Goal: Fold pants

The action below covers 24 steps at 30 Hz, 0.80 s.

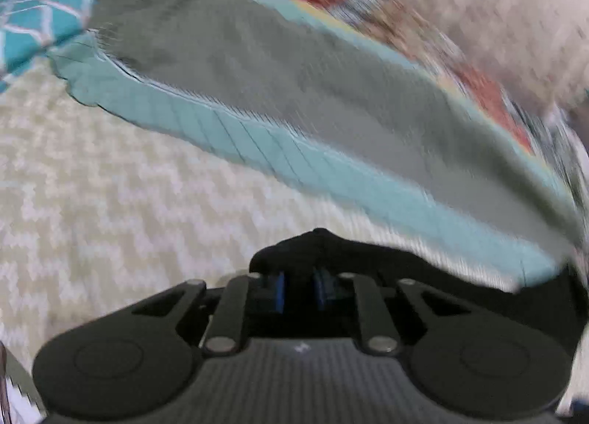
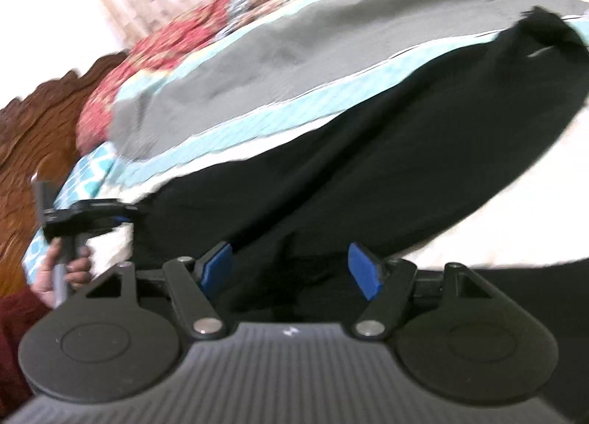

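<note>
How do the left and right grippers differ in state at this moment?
The left gripper has its blue pads nearly together, pinching black pants fabric; the right gripper has its pads spread wide. The left grips an edge of the pants; the right grips nothing, the fabric lying loose between its fingers. Both have black linkages and blue pads.

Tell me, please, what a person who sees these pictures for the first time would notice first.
The black pants stand out most: in the right wrist view they stretch across the pale bedspread. The left gripper is shut on a bunch of that black cloth, while the right gripper is open over the near end of the pants. Behind them lies a grey and turquoise blanket.
</note>
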Each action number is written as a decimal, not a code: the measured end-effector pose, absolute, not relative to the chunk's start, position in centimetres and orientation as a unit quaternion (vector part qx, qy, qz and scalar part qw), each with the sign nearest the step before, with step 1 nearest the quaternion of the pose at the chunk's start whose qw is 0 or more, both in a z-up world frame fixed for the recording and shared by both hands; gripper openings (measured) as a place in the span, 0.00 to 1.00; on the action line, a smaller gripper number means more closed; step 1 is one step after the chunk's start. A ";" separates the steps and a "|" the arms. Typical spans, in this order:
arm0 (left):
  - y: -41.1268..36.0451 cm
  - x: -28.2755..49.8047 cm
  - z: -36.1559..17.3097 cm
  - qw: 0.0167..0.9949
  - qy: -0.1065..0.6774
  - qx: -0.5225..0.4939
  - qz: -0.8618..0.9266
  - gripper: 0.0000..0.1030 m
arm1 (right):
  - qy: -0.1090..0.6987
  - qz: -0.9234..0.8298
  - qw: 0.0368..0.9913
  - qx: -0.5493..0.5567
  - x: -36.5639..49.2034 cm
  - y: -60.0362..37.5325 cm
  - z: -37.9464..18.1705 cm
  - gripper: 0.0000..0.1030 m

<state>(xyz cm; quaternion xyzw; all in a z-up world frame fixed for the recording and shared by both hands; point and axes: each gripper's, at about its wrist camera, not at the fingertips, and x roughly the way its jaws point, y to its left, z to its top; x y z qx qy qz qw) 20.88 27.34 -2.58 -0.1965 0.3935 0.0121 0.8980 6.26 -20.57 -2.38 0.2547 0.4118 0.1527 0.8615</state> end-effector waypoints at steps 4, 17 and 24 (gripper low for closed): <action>27.0 23.0 -4.2 0.882 0.424 -0.198 0.055 0.35 | 0.413 0.137 0.851 0.294 7.5 -20.8 -3.6 0.70; 25.3 14.8 -0.4 0.917 0.313 -0.222 0.108 0.51 | 0.359 -0.011 0.896 0.261 10.6 -35.3 -1.3 0.62; 14.1 19.5 -3.7 0.928 0.356 -0.109 0.008 0.51 | 0.334 -0.126 0.927 0.116 16.3 -39.5 -1.9 0.62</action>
